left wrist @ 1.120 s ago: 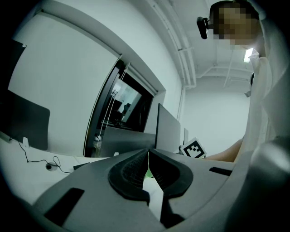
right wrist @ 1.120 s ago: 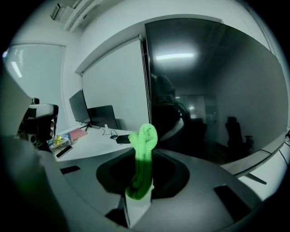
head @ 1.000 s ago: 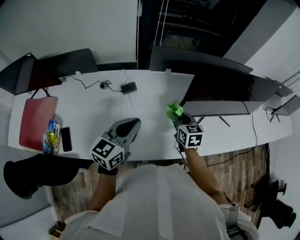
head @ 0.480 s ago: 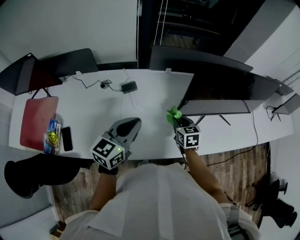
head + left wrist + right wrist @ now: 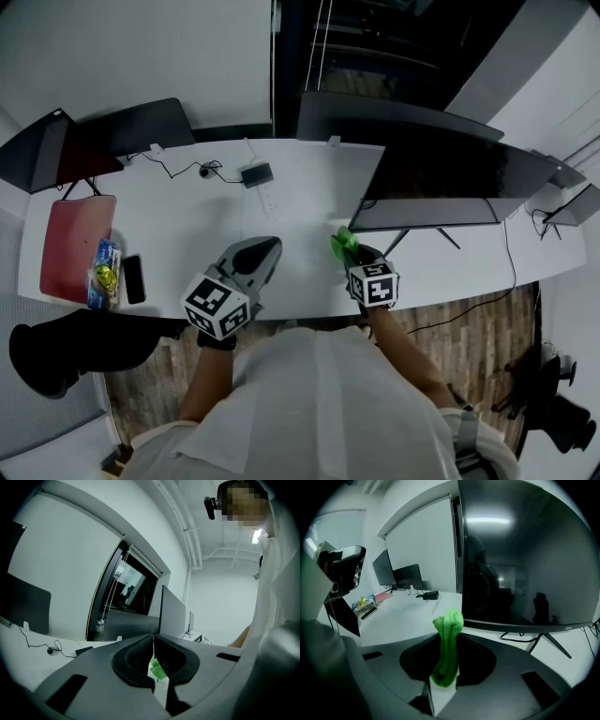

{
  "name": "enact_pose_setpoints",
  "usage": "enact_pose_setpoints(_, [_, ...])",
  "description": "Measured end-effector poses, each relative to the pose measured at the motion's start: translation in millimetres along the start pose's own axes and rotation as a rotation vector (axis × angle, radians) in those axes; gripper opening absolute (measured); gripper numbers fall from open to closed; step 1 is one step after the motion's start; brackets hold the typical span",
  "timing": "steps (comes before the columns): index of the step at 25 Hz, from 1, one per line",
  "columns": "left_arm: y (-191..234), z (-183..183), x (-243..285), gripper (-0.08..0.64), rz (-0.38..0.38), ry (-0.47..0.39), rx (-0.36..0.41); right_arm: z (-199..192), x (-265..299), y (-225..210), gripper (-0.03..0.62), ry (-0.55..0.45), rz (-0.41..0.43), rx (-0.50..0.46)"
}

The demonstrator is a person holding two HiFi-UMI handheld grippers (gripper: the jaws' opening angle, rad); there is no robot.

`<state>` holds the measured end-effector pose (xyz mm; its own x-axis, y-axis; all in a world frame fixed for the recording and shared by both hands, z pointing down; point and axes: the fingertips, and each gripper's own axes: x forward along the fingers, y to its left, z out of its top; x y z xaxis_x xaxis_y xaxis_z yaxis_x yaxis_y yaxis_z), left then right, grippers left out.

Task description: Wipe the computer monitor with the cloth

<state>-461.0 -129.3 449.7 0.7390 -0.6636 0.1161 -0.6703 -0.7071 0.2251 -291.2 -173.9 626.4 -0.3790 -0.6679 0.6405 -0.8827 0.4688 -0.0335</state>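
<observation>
Green cloth (image 5: 343, 241) lower now, beside monitor (image 5: 450, 173) (right claw (image 5: 352, 253))

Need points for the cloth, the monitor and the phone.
cloth (image 5: 447, 644), right gripper view, middle of the green fold.
monitor (image 5: 525, 569), right gripper view, middle of the dark screen.
phone (image 5: 133, 278), head view, middle of its black face.

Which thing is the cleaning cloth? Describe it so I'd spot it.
On the white desk, find the big dark monitor at right. By its lower left corner, the right gripper pinches the cloth: a bright green fuzzy wad among greys and blacks.
</observation>
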Motion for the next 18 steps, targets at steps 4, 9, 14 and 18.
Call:
enact_pose_setpoints(4, [-2.0, -1.9, 1.5, 0.021, -0.008, 0.005, 0.000, -5.8, -4.6, 13.9, 0.072, 0.008, 0.038, -0.005])
enact_pose_setpoints(9, [-3.9, 0.6, 2.6, 0.021, -0.015, 0.001, 0.006, 18.6, -13.9, 44.7, 0.072, -0.040, 0.131, -0.058])
enact_pose_setpoints(14, [0.2, 12.6, 3.4, 0.021, -0.008, -0.015, 0.023, 96.6, -41.2, 66.5, 0.072, -0.193, 0.196, -0.137])
enact_pose_setpoints(18, [3.4, 22.0, 3.8, 0.021, -0.002, -0.036, 0.034, 185.5, -89.5, 70.4, 0.072, -0.384, 0.221, -0.215])
